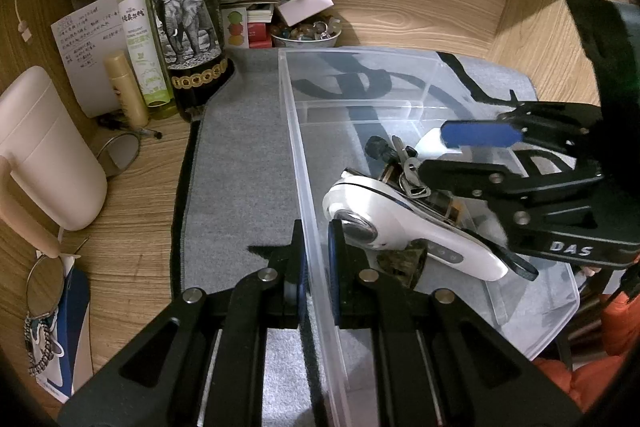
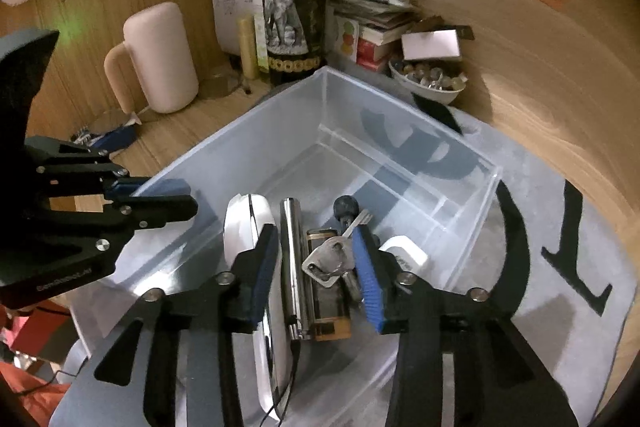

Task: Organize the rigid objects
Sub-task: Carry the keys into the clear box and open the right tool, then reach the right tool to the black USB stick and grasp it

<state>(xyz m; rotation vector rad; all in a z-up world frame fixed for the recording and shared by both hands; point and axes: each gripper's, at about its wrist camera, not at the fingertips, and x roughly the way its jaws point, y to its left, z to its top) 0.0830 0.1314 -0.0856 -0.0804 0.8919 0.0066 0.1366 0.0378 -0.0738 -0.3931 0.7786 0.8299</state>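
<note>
two claws at a clear storage bin

the left claw was pinched on the near wall of the clear plastic bin, apparently to steady it on the grey mat covering the wooden counter. the right claw hung inside the bin, spread apart and gripping nothing. between its fingers lay a chrome cylinder and keys. a white handheld device rested beside them, so the rigid items sat gathered in one compartment.

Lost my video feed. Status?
Left gripper shut on bin wall. Right gripper open over keys in bin. Nothing blocking.
</note>
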